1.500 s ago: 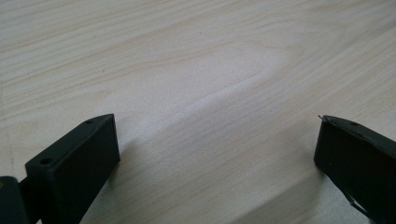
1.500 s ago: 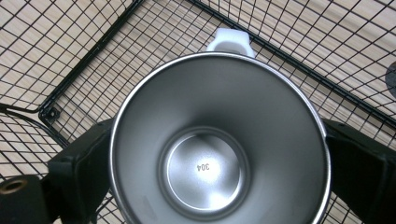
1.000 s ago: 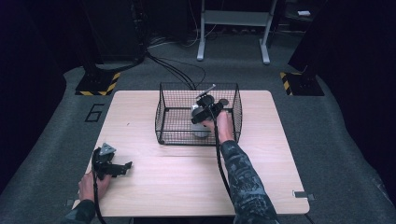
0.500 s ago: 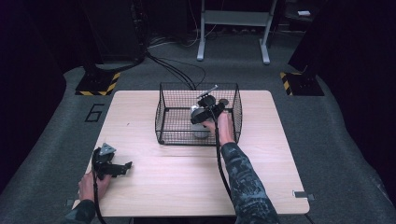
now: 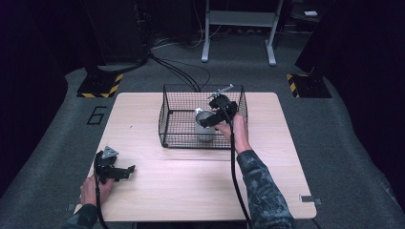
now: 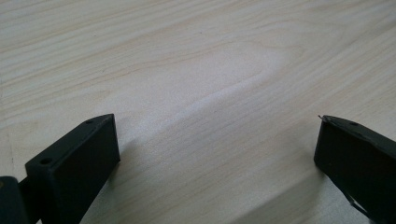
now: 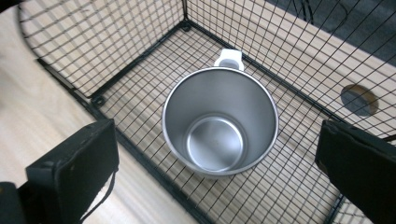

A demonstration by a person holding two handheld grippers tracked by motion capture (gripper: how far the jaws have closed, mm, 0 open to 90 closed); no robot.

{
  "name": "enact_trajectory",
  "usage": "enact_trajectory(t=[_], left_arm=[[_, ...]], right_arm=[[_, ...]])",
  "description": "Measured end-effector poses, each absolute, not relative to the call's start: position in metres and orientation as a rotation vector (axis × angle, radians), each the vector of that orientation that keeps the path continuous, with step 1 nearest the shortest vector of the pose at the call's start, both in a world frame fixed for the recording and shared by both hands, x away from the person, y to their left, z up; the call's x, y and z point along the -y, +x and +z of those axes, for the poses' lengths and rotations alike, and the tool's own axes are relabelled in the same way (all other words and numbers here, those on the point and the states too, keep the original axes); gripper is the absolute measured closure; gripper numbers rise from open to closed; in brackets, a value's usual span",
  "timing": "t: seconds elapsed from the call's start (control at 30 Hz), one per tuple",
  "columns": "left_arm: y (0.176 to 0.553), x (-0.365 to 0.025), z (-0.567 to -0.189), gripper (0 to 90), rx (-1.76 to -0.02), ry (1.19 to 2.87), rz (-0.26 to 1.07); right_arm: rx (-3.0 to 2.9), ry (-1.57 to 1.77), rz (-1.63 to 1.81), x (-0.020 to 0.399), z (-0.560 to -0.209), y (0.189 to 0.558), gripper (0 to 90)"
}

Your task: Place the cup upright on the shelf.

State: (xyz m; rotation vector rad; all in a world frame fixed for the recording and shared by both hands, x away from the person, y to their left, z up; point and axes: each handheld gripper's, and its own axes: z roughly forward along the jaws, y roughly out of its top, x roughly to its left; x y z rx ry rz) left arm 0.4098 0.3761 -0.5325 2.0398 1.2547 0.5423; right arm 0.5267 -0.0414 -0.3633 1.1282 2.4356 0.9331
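Note:
A steel mug (image 7: pixel 219 123) with a white handle (image 7: pixel 229 58) stands upright and empty on the floor of a black wire basket (image 5: pixel 176 102) at the middle back of the wooden table (image 5: pixel 191 186). In the high view the mug (image 5: pixel 204 131) is at the basket's front right. My right gripper (image 7: pixel 217 163) hovers open just above the mug, its jaws wide apart on either side and touching nothing. In the high view that right gripper (image 5: pixel 217 112) sits over the basket. My left gripper (image 5: pixel 125 171) rests open low over the bare table near the front left, nothing between its jaws (image 6: pixel 217 149).
The basket's wire walls (image 7: pixel 116 42) enclose the mug closely on the near side. A round hole (image 7: pixel 357 99) shows in the tabletop beyond the basket. Cables (image 5: pixel 181 71) and a metal stand (image 5: pixel 239 28) lie on the grey floor behind the table.
The right gripper has shifted slightly over the basket, staying above the mug. The left gripper and hand have not moved.

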Motion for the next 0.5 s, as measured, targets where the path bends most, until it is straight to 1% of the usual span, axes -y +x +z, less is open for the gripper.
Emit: enact_trajectory(t=[0.3,0.4,0.43,0.5], left_arm=[[0.410,-0.376,-0.533,0.0,-1.255,2.039,0.542],[0.410,-0.376,-0.533,0.0,-1.255,2.040,0.542],[0.410,-0.376,-0.533,0.0,-1.255,2.039,0.542],[0.410,-0.376,-0.533,0.0,-1.255,2.040,0.542]], right_arm=[[-2.418,1.035,0.977,0.058,-0.343,0.480,0.0],[-2.403,1.008,0.981,0.065,-0.339,0.465,0.0],[-2.387,1.012,0.992,0.073,-0.338,0.455,0.0],[-2.377,1.011,1.001,0.077,-0.339,0.451,0.0]])
